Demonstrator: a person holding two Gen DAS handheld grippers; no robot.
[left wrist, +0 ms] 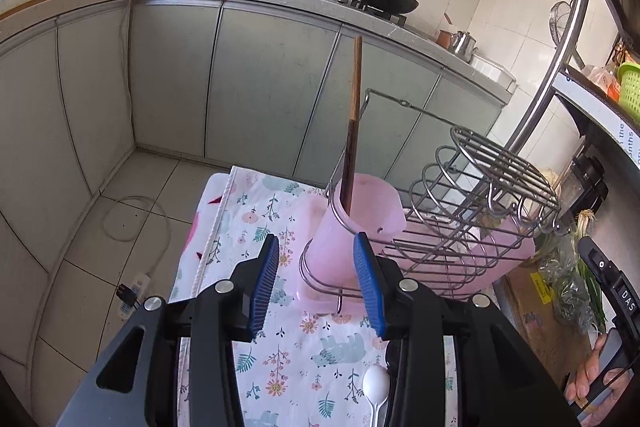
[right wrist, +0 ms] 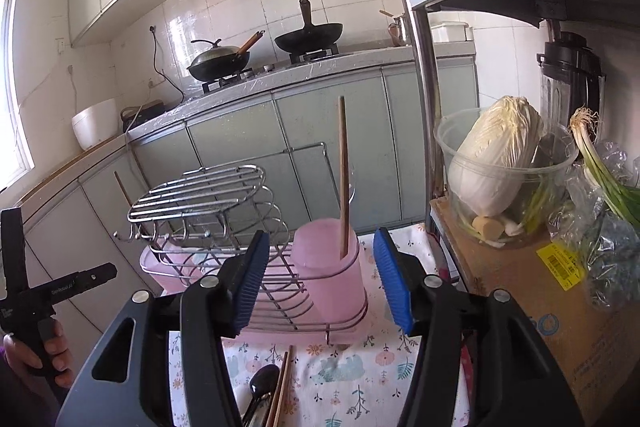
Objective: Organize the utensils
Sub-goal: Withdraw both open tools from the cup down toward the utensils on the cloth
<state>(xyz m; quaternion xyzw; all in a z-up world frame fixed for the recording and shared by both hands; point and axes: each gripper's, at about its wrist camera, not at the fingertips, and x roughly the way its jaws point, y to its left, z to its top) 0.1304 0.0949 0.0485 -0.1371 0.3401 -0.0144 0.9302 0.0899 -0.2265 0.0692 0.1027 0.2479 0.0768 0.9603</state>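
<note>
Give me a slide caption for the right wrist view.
Open right gripper faces the pink plastic cup holding one wooden chopstick, in a wire dish rack.

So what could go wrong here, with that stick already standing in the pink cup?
The chopstick stands tall and leans in the pink cup; a knock from the open right gripper might tip the cup. More utensils, such as the black spoon and the white spoon, lie on the floral cloth near the edge, so a clumsy grab could push one off.
</note>
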